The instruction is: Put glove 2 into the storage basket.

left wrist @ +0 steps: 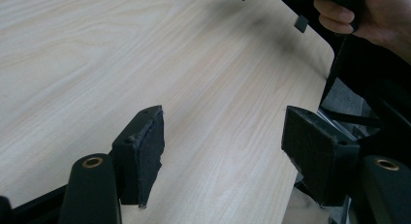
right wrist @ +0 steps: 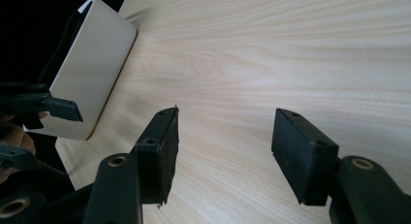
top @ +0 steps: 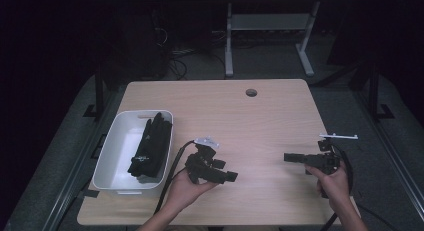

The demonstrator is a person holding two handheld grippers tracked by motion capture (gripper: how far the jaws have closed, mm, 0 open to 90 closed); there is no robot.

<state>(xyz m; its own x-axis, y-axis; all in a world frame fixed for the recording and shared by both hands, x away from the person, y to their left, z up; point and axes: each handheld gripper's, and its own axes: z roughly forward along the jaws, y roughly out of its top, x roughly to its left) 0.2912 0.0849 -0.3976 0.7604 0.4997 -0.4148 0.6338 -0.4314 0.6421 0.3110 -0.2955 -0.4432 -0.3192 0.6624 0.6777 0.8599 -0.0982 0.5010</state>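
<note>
A white bin [top: 112, 156] stands at the table's left side with a black bundle [top: 151, 146] of fabric-like items lying in it. My left gripper [top: 229, 176], held in a hand near the front edge, points right across the wood. In the left gripper view its jaws [left wrist: 223, 146] stand open over bare wood with nothing between them. My right gripper [top: 287, 157], held at the front right, points left toward the other one. Its jaws [right wrist: 225, 146] are open too, over bare table. The bin's wall [right wrist: 92, 64] shows at the upper left of the right gripper view.
The light wooden table [top: 280, 121] has a round cable hole [top: 251, 92] near its far edge. A white desk frame [top: 270, 22] stands on the dark floor behind. Black cables trail from both grippers off the front edge.
</note>
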